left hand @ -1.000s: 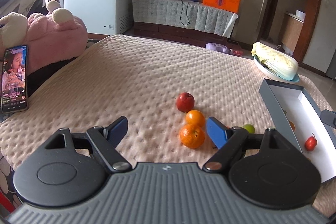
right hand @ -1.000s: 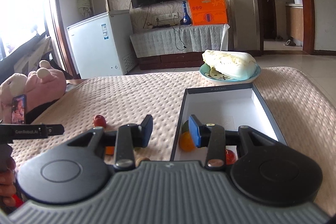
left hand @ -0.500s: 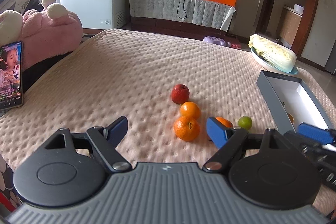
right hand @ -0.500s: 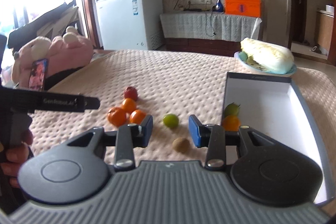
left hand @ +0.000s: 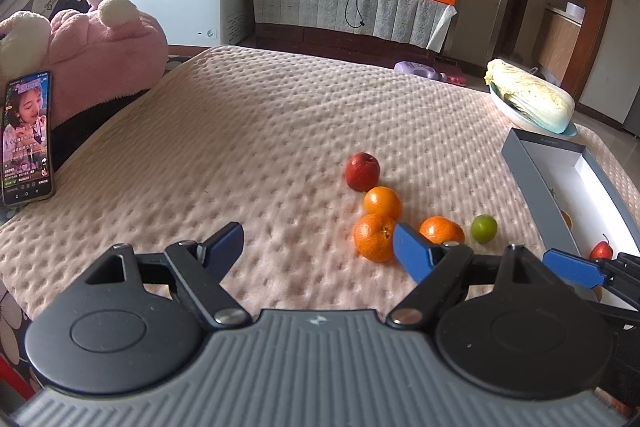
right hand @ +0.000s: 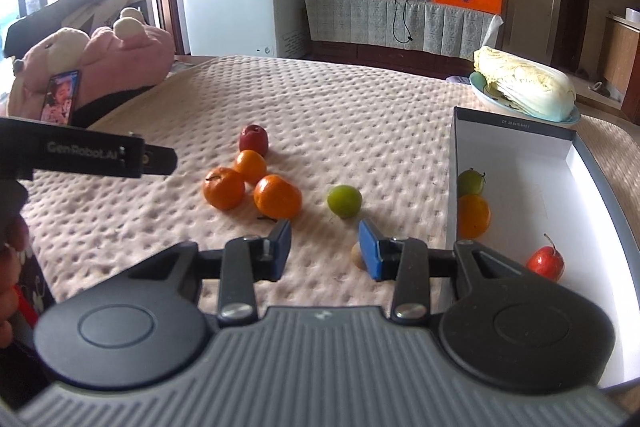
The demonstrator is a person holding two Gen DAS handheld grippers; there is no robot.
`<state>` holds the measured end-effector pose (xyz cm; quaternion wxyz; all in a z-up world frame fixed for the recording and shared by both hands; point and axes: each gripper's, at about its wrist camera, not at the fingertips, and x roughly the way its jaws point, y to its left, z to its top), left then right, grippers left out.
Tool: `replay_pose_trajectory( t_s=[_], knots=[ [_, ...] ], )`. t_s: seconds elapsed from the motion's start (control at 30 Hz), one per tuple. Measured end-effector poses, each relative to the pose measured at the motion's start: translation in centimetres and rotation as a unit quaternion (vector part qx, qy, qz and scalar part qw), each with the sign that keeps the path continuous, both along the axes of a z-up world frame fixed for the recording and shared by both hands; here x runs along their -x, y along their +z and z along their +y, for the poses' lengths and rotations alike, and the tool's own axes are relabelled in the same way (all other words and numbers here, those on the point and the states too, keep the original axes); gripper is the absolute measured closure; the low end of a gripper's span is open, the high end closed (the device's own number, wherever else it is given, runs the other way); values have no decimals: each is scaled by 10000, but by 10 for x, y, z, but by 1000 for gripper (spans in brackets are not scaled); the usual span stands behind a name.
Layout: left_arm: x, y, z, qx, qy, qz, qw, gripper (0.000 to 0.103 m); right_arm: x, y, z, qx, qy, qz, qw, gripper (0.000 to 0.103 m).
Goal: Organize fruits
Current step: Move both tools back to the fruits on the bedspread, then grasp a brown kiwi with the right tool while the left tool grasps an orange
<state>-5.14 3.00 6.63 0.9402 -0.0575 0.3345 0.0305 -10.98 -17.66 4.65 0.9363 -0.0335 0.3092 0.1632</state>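
The left gripper [left hand: 318,247] hovered over the near part of a bed covered in a beige dimpled quilt [left hand: 260,131], its blue-padded fingers [left hand: 226,243] spread wide with nothing between them. The right gripper [right hand: 324,247] hung low over the quilt beside a shallow grey-walled white-lined cardboard box [right hand: 516,131], its fingers [right hand: 370,251] apart with a narrower gap and clamped on nothing; a small tan round fruit [right hand: 357,255] lay on the quilt just past the right finger, partly hidden by it. Toward the middle of the bed a dark red apple [left hand: 363,171] sat farthest, touching a small smooth orange [left hand: 382,203], with two dimpled mandarins [left hand: 374,237] nearer, all clustered together. A green lime-like round fruit [right hand: 344,201] lay alone between the cluster and the box. Inside the box, against its left wall, a dull green stemmed fruit [right hand: 471,182] rested touching an orange one [right hand: 473,215], and a small red stemmed fruit [right hand: 545,263] lay nearer the near end. Beyond the box's far end, at the far right corner of the bed, a pale napa cabbage [right hand: 524,89] rested on a light blue plate [right hand: 478,87]. At the left edge, a lit smartphone [left hand: 27,138] stood propped against a pink plush toy [left hand: 100,55].
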Motion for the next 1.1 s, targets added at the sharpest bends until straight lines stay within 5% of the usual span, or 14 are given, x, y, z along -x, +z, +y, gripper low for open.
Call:
replay_pose_trajectory(
  t_s=[0.5, 0.83, 0.97, 1.1],
  knots=[
    [0, -3, 5, -25, -60, 68, 10000, 18, -17, -15, 4, 296, -331, 229, 9988, 64],
    [-17, -17, -7, -84, -268, 360, 9990, 18, -30, -30, 10, 1004, -415, 306, 9936, 62],
    [-27, -23, -11, -49, -334, 450, 9984, 18, -28, -28, 10, 1088, -374, 251, 9930, 75],
    [-34, -28, -18, -122, -372, 544, 9977, 18, -27, -22, 3, 795, -284, 349, 9958, 76]
  ],
)
